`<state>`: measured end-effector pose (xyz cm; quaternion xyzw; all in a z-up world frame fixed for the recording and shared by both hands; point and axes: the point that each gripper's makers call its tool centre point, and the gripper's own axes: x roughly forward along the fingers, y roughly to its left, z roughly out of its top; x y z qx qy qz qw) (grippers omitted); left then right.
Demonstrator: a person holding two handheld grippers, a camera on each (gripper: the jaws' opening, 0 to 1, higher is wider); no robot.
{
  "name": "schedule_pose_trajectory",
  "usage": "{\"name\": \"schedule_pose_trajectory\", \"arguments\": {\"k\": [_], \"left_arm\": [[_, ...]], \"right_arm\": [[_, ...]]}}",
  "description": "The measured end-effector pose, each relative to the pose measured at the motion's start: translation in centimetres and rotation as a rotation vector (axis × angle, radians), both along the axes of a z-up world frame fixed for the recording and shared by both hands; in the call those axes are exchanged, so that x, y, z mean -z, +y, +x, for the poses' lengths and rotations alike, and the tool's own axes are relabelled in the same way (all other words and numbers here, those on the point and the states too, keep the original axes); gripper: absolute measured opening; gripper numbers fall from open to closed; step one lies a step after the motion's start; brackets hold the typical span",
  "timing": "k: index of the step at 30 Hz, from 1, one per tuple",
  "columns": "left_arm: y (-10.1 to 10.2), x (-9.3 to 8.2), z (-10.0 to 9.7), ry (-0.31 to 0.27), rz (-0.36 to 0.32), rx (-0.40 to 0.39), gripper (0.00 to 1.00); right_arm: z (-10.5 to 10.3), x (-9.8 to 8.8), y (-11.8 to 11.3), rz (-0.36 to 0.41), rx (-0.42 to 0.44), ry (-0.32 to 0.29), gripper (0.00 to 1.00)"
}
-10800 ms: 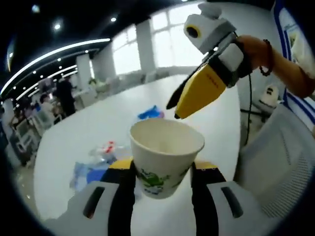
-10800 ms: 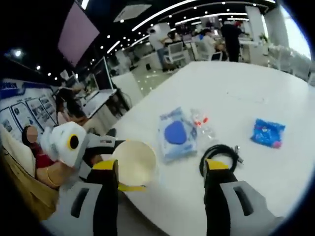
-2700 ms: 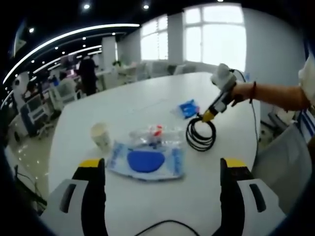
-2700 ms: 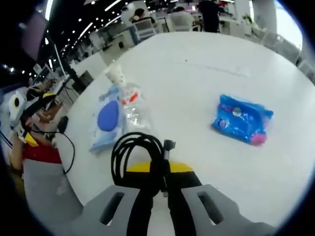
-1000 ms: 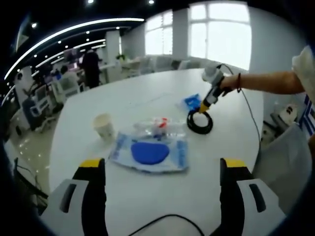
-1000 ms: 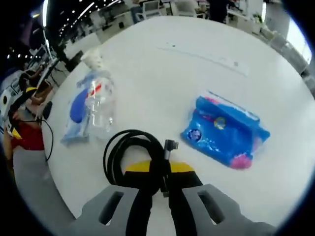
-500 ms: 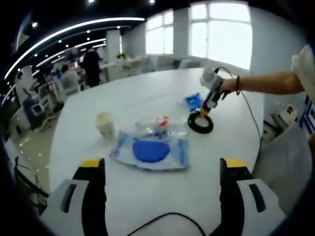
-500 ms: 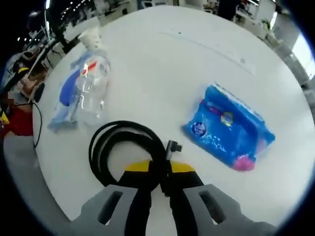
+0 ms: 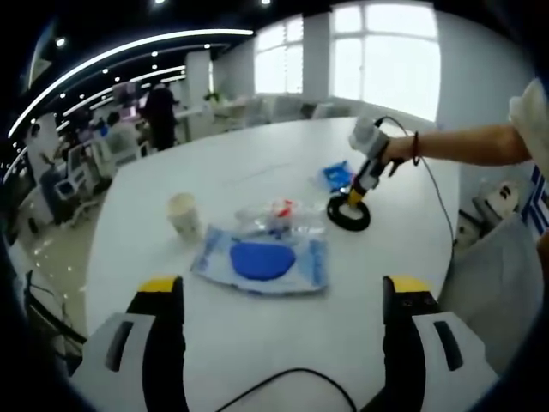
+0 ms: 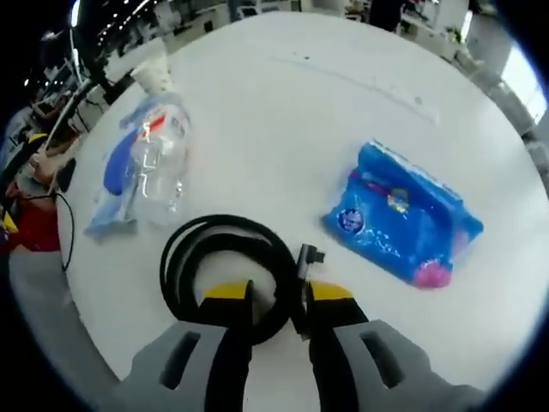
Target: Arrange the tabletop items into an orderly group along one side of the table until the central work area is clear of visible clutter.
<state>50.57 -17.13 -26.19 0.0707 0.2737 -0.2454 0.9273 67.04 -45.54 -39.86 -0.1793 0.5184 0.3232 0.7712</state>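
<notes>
Coiled black cable (image 10: 227, 268): flat on white table (image 10: 283, 112), ring straddling the right gripper (image 10: 276, 319), whose jaws stand narrowly parted about one strand, apparently letting go. Blue wipes packet (image 10: 401, 225): just beside the coil, long axis slanting away. Mask packet (image 9: 262, 262), clear bag (image 9: 276, 218), paper cup (image 9: 184, 215): ahead of the left gripper (image 9: 279, 313), jaws wide, empty. Right gripper nearer the cable.

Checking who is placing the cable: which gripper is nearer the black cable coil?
Right. The right gripper is at the cable coil, jaws astride its strand. The left gripper hangs back across the table.
</notes>
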Motion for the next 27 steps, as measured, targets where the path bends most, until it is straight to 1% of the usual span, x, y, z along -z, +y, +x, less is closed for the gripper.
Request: {"name": "schedule_pose_trajectory", "arguments": {"k": [2, 4, 6, 7, 10, 12, 20, 23, 27], "left_arm": [[0.0, 0.0, -0.1, -0.001, -0.001, 0.000, 0.93], [0.0, -0.2, -0.1, -0.004, -0.008, -0.006, 0.94], [0.0, -0.1, -0.1, -0.002, -0.008, -0.010, 0.94], [0.0, -0.1, -0.1, -0.002, -0.009, -0.010, 0.94], [-0.1, -0.3, -0.1, -0.006, -0.014, -0.014, 0.94], [-0.2, -0.3, -0.2, -0.007, -0.017, -0.010, 0.94], [-0.6, -0.5, -0.4, -0.009, -0.017, -0.002, 0.95], [-0.6, -0.6, -0.4, -0.007, -0.019, -0.001, 0.95], [-0.7, -0.8, -0.4, -0.011, -0.032, -0.006, 0.96]], "right_arm": [[-0.2, -0.4, 0.2, 0.009, 0.005, 0.001, 0.30], [-0.4, -0.7, 0.4, 0.020, 0.011, 0.002, 0.38], [-0.4, -1.0, 0.4, 0.017, 0.017, -0.008, 0.49], [-0.4, -1.1, 0.5, 0.016, 0.014, -0.011, 0.51], [-0.7, -1.8, 0.9, 0.029, 0.003, -0.022, 0.54], [-0.9, -2.2, 1.3, 0.046, 0.002, -0.020, 0.58], [-2.4, -4.5, 4.4, 0.133, -0.037, -0.025, 0.69], [-2.5, -5.1, 5.4, 0.155, -0.050, -0.041, 0.74], [-2.7, -5.4, 6.2, 0.162, -0.063, -0.055, 0.80]]}}
